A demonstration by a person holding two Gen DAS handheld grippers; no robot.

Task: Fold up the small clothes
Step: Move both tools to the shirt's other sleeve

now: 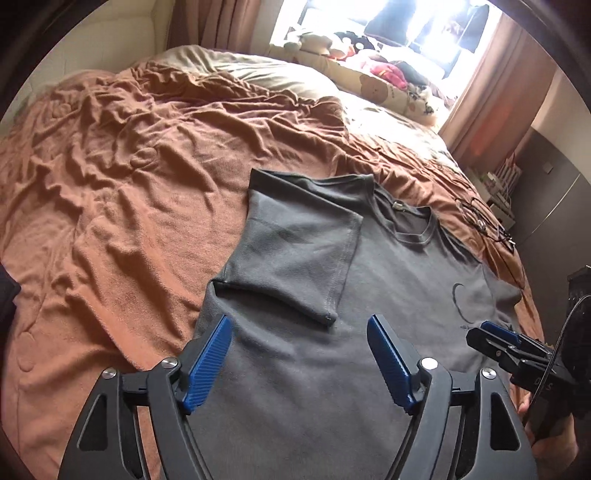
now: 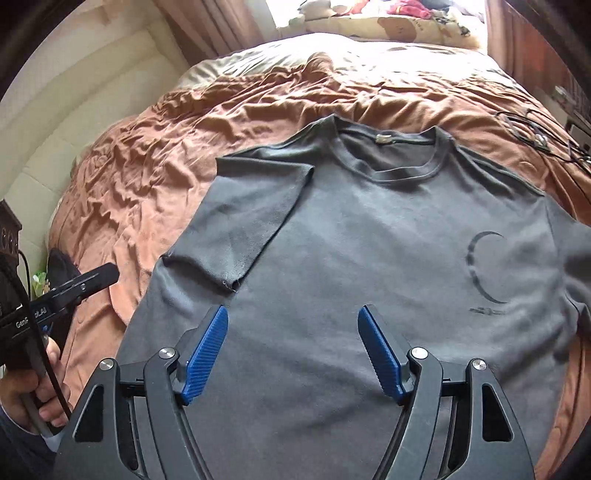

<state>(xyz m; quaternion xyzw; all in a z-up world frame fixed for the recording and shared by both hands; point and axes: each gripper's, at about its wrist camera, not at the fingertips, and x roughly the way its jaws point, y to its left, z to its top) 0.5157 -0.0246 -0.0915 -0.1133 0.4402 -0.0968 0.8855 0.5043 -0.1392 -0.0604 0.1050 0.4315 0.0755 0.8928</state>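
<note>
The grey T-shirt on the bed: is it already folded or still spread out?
Partly folded. The grey T-shirt lies flat, face up, with only one sleeve turned in over the chest.

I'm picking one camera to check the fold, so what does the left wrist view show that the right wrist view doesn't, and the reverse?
Only the left wrist view: the right claw at its right edge and the window with dark clothes hanging in it.
Only the right wrist view: the whole crescent print, the unfolded sleeve and the left claw at its left edge.
Both: the grey shirt flat on the brown blanket, one sleeve folded inward, collar away from the cameras, and each view's own claw open and empty.
</note>
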